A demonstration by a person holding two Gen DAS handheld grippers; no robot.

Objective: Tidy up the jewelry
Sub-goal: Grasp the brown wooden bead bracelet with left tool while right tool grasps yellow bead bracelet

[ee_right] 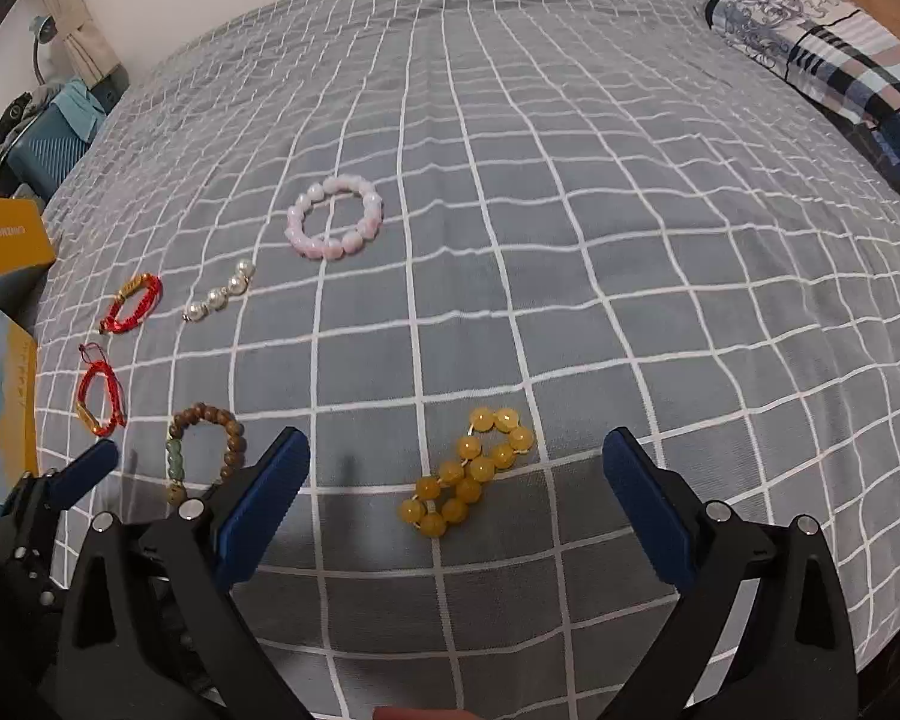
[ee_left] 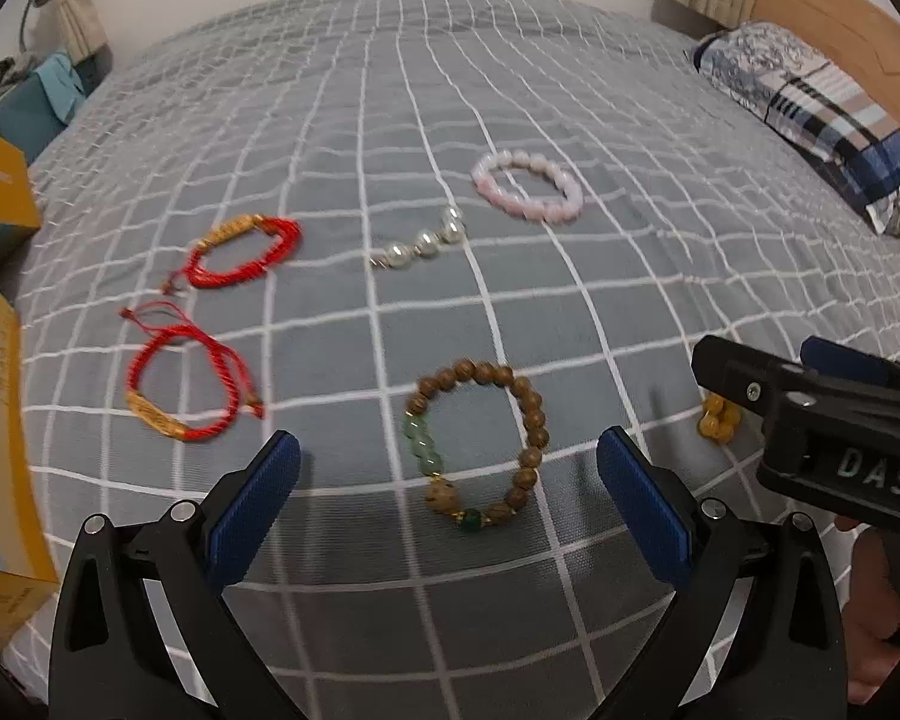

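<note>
Several bracelets lie on a grey checked bedspread [ee_left: 390,120]. A brown wooden bead bracelet with green beads [ee_left: 477,441] lies between the open fingers of my left gripper [ee_left: 448,468]. A yellow bead bracelet [ee_right: 471,471], folded, lies between the open fingers of my right gripper [ee_right: 456,468]; it also shows in the left wrist view [ee_left: 717,417], partly hidden by the right gripper's body. Farther off lie a pink bead bracelet [ee_left: 528,186], a short pearl strand [ee_left: 420,240] and two red cord bracelets with gold tubes [ee_left: 243,249] [ee_left: 180,384]. Both grippers hover just above the bed and hold nothing.
Yellow and blue cardboard boxes [ee_left: 0,192] [ee_right: 0,396] stand at the bed's left edge. A patterned blue pillow [ee_left: 810,102] lies at the far right by a wooden headboard [ee_left: 840,18]. A teal suitcase [ee_right: 48,138] stands beyond the bed's left side.
</note>
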